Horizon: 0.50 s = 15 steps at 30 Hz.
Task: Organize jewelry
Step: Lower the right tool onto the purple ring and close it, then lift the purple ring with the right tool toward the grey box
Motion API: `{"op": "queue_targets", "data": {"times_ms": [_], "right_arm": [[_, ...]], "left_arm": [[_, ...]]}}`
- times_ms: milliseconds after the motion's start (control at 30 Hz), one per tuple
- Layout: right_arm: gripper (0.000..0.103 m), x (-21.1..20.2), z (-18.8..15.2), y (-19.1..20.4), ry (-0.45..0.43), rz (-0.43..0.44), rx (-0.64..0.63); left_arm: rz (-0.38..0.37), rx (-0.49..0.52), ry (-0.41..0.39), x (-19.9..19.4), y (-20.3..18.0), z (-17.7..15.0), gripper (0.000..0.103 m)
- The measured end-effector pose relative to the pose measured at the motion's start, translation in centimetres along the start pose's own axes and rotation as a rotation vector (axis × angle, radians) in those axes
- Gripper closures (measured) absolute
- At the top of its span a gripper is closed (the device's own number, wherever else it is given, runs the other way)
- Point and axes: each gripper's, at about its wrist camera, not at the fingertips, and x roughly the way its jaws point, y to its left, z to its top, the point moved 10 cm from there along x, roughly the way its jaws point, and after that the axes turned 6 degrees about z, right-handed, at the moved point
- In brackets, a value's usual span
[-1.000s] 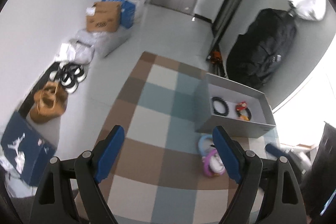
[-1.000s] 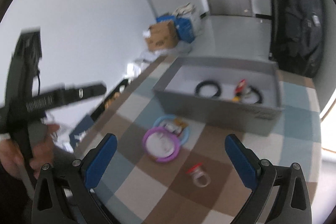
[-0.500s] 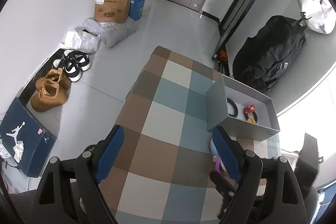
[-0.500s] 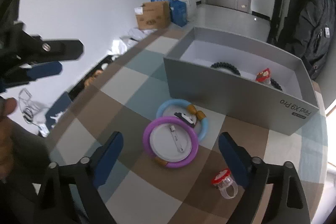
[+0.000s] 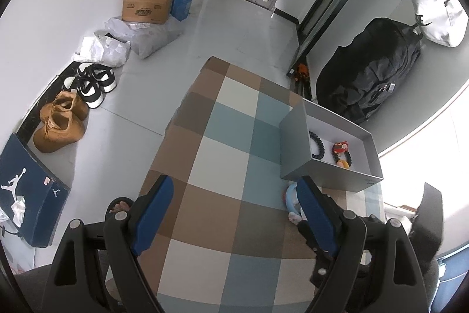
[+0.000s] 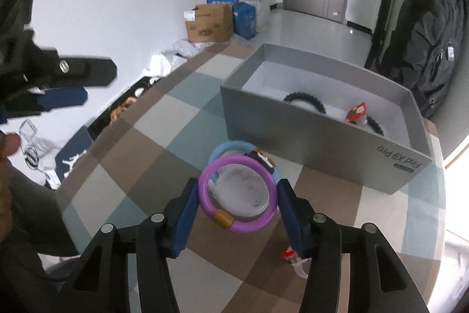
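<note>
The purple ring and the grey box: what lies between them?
In the right wrist view, a blue ring lies between the purple ring and the grey box, partly under the purple one.

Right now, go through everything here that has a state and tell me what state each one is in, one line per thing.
Right gripper: jaws just closing around the purple bracelet, pads at its sides.
Purple bracelet: on the rug, overlapping the blue bracelet.
Blue bracelet: flat on the rug, ungripped.
Grey box: open, lidless, holding two dark bracelets.
Left gripper: open, empty.
Red-topped ring: on the rug, loose.
</note>
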Motion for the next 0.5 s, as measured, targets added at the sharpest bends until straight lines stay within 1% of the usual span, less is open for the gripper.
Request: {"op": "queue_targets", "data": {"times_ms": [167, 233, 333, 500], "right_arm": [[0.051, -1.7, 0.9, -0.3, -0.038, 0.095, 0.075], [0.051, -2.4, 1.2, -0.7, -0.056, 0.12, 0.1], [0.051, -3.1, 1.2, -0.9, -0.054, 0.188, 0.156], [0.051, -4.8, 0.8, -2.7, -0.081, 0.15, 0.183]], "left_arm": [[0.005, 0.002, 0.012, 0.3, -0.2, -0.2, 0.02], [0.004, 0.004, 0.022, 0.5, -0.5, -0.4, 0.02], [0.008, 0.021, 0.034, 0.9, -1.1, -0.7, 0.02], [0.014, 0.059, 0.044, 1.2, -2.3, -1.3, 0.02]]}}
